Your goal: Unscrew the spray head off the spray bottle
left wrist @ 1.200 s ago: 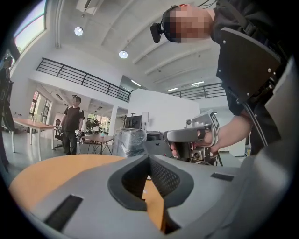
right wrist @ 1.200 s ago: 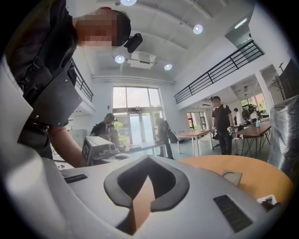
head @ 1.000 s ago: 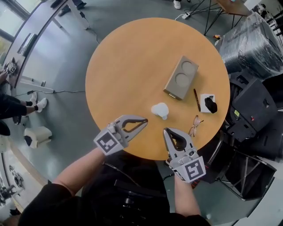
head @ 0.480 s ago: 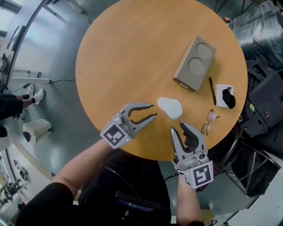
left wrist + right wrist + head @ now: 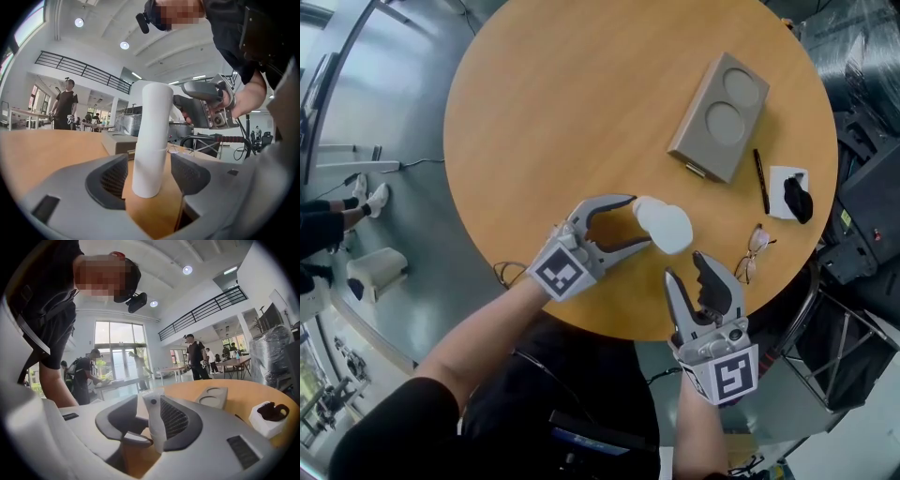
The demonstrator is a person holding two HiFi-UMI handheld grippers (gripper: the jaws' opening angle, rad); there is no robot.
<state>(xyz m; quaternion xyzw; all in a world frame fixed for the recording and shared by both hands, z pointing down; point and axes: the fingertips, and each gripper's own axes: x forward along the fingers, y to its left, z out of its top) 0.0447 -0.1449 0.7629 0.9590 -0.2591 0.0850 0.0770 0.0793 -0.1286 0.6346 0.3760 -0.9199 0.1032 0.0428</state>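
A white spray bottle (image 5: 666,225) stands upright near the front edge of the round wooden table (image 5: 562,112). My left gripper (image 5: 636,221) comes at it from the left. Its jaws are opening, and the bottle (image 5: 152,140) stands between them with a gap on each side. My right gripper (image 5: 689,267) is just in front of the bottle and points at it, jaws opening with nothing pressed between them. In the right gripper view the spray head (image 5: 153,411) shows just beyond that gripper's own jaws (image 5: 149,423).
A grey block with two round wells (image 5: 719,117) lies at the back right. Beside it are a pen (image 5: 761,181), a white block with a black item on it (image 5: 792,194), and a pair of glasses (image 5: 755,251). The table's front edge runs under both grippers.
The left gripper has moved right to the bottle, and its jaws went from shut to wide around it. The right jaws have also parted, and that gripper has drawn closer to the bottle.
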